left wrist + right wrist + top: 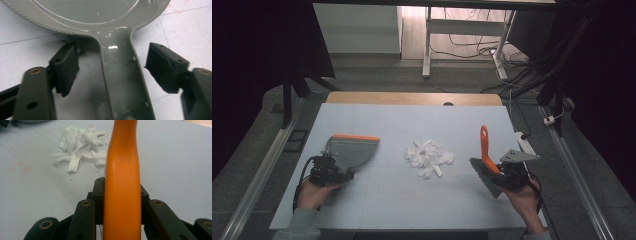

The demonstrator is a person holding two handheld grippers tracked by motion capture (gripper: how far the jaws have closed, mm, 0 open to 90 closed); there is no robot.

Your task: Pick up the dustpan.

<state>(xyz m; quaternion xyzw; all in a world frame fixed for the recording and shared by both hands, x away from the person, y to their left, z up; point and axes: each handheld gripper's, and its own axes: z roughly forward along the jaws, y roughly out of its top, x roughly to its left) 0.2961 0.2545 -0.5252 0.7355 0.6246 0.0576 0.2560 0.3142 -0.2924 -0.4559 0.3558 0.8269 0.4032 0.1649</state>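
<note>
A grey dustpan with an orange front lip lies flat at the table's left, and its handle points back toward the person. My left gripper straddles that handle. The jaws stand open, and a gap shows between each black pad and the handle. At the right, my right gripper is shut on the orange handle of a brush, whose dark bristles hang low on the gripper's left. A heap of white paper scraps lies on the table between the two tools.
The pale work surface ends at a wooden strip at the back. A white power strip lies by the right edge. Metal rails run along both sides, with desk legs and cables beyond.
</note>
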